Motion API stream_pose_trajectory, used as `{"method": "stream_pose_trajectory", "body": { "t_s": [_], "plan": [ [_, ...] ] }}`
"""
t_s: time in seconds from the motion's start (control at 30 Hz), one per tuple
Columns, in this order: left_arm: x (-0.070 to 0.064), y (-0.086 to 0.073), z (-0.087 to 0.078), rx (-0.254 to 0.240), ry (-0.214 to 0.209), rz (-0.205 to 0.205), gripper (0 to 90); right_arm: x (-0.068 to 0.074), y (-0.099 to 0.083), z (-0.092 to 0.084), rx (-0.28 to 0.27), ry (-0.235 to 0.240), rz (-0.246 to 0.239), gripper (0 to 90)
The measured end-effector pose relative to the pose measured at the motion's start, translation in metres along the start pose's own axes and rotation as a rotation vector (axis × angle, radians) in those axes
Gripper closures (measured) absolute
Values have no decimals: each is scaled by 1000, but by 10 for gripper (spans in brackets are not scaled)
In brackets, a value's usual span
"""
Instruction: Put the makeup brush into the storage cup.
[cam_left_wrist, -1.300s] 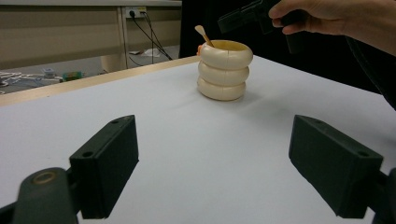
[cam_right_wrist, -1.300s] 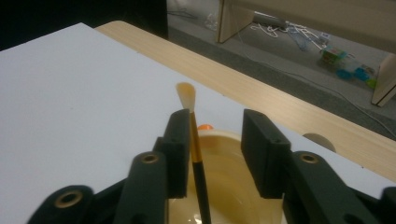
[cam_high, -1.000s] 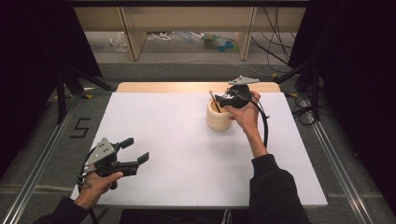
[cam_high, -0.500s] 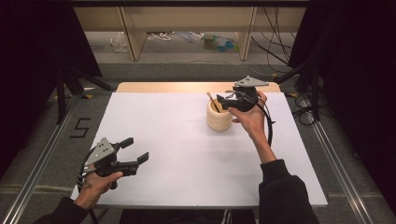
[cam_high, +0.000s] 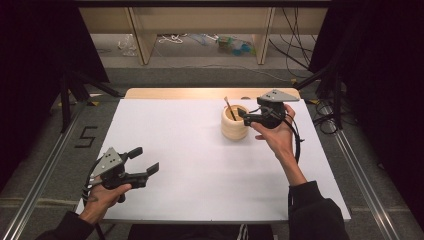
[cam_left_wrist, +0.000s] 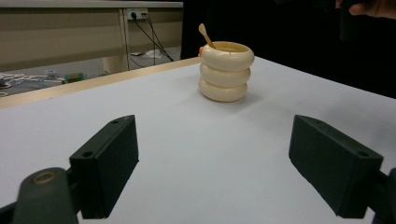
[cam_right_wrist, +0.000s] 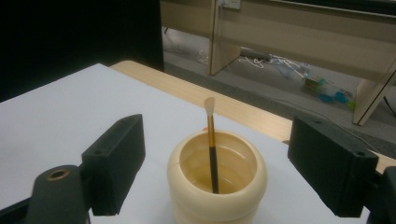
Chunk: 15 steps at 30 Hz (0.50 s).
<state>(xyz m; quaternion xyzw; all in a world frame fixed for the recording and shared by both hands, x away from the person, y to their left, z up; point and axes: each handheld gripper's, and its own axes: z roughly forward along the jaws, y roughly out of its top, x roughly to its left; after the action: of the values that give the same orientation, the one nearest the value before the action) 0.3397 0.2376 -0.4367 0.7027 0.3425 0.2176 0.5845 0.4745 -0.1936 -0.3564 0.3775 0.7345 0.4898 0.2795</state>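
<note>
Brush: a thin brush (cam_right_wrist: 212, 149) stands tilted in the cup, bristle tip up, right ahead of the right gripper and between the lines of its jaws.
Cup: a cream ribbed cup (cam_high: 234, 122) sits on the white surface (cam_high: 200, 150), just in front of the right gripper and far ahead of the left one.
Right gripper: the right gripper (cam_high: 245, 115) hovers at the cup's rim, jaws spread wide, holding nothing.
Left gripper: the left gripper (cam_high: 145, 160) is low over the surface, well apart from the cup, jaws wide and empty.
Risk: the cup looks light; a jaw catching its rim could tip it.
Risk: a misaligned pinch on the thin, leaning handle could knock the brush aside.
</note>
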Motion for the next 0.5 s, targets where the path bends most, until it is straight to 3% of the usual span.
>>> {"method": "stream_pose_trajectory", "body": {
  "t_s": [0.27, 0.5],
  "plan": [
    [0, 0, 0, -1, 4, -3, 155, 6, -9, -11, 11, 15, -13, 194],
    [0, 0, 0, 1, 3, 1, 155, 10, -14, -21, -19, 32, -1, 192]
  ]
}}
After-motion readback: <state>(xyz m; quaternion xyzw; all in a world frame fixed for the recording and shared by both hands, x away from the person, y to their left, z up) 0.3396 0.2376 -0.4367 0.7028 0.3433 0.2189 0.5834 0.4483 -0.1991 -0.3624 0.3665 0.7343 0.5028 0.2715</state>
